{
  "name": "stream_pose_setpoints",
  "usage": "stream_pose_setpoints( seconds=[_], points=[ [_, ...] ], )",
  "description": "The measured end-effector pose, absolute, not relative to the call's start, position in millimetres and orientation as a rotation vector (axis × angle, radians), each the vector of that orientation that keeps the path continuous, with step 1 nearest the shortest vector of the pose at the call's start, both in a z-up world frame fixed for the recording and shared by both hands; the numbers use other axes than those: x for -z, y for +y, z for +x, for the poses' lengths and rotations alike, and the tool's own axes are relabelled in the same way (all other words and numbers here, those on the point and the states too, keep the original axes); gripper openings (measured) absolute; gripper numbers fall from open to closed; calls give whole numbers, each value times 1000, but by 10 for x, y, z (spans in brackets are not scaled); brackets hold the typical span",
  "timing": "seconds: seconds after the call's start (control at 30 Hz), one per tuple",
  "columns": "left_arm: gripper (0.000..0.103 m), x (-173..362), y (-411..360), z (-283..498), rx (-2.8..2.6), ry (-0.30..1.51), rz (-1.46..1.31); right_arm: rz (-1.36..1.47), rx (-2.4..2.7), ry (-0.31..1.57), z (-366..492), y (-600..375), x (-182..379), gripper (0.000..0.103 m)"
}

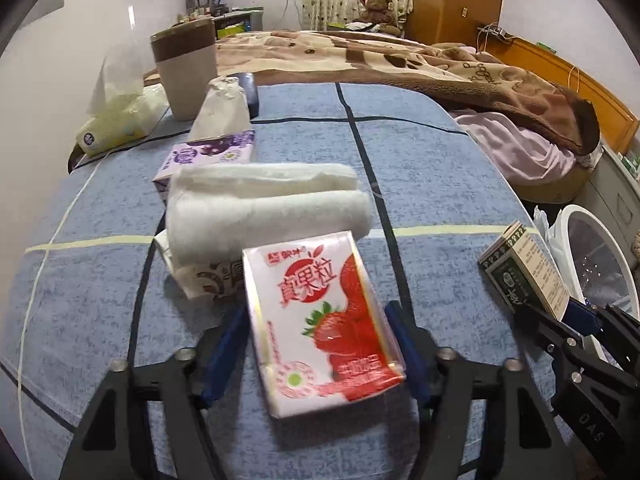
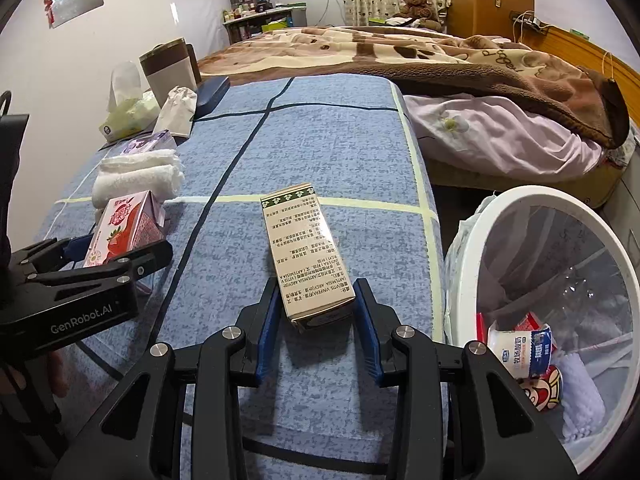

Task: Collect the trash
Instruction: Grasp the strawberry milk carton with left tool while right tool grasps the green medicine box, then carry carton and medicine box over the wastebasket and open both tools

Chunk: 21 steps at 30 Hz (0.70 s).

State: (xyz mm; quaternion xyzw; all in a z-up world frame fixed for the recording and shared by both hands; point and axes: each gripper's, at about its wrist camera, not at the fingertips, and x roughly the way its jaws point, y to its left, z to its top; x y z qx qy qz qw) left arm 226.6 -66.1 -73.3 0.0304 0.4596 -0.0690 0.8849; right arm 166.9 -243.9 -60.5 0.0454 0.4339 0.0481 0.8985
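**Two cartons between the pads, bin at the edge**

The left hand-held gripper (image 1: 320, 348) tilts down over the blue checked tabletop (image 1: 420, 168), its blue pads either side of one strawberry milk carton (image 1: 320, 332); the right pad touches the carton, a small gap shows on the left, so a firm grip cannot be told. The right hand-held gripper (image 2: 316, 320), also angled down, is closed on one green-and-cream box (image 2: 306, 256), near the tabletop's edge. Just beyond stands one white bin (image 2: 520, 208), holding a yoghurt cup (image 2: 520, 348). One rolled white towel (image 1: 264, 208) lies behind the carton.
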Motion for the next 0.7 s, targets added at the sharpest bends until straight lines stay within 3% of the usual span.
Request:
stream_pose_setpoints(
  seconds=[0.17,0.27,0.7],
  points=[
    [65,681,-600,2207,153,927,48,91,-107,887,1653,-2429,597,37],
    [59,642,-582,2173,166,916,40,80,-101,878,1631,-2408,579,37],
    [58,466,-501,1952,176,861,20,89,-102,846,1508,-2376,493,37]
  ],
)
